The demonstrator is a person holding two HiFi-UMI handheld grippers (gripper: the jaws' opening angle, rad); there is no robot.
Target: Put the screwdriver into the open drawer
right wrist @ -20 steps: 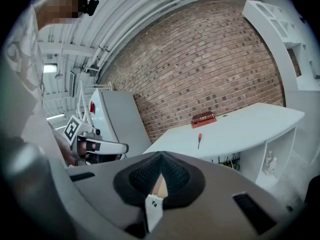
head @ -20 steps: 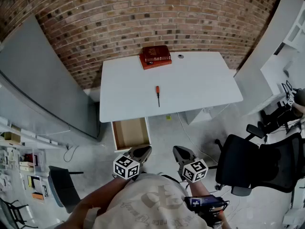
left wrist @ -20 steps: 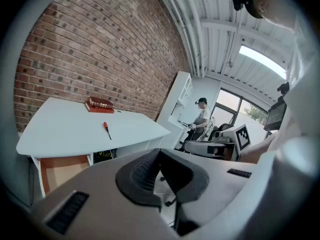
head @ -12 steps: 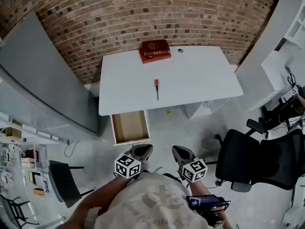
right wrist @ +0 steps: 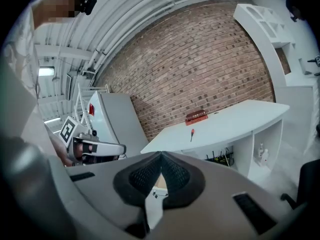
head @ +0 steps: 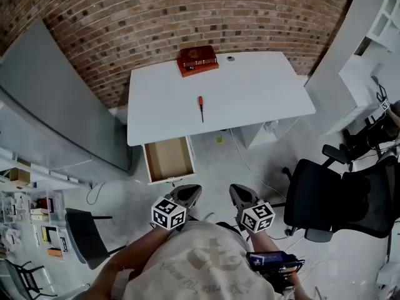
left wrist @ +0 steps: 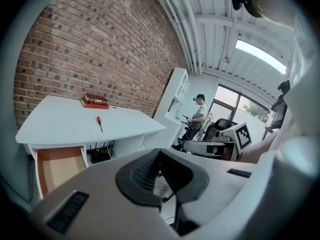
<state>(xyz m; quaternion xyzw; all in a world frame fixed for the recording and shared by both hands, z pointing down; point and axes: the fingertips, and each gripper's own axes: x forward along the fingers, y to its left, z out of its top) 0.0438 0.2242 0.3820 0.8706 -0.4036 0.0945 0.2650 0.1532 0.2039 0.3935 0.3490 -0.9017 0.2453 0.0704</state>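
Screwdriver (head: 200,108) on white desk (head: 262,99)

I see a red-brown brick wall (head: 187,11) across the far side, with a white desk (head: 262,99) set against it. The floor (head: 219,167) is pale grey. A tall grey panel (head: 56,105) runs along the left, white shelving (head: 375,36) stands at the right, and a black office chair (head: 331,199) sits near right. The left gripper view shows me bright windows (left wrist: 240,109) and white ceiling pipes (left wrist: 175,14).
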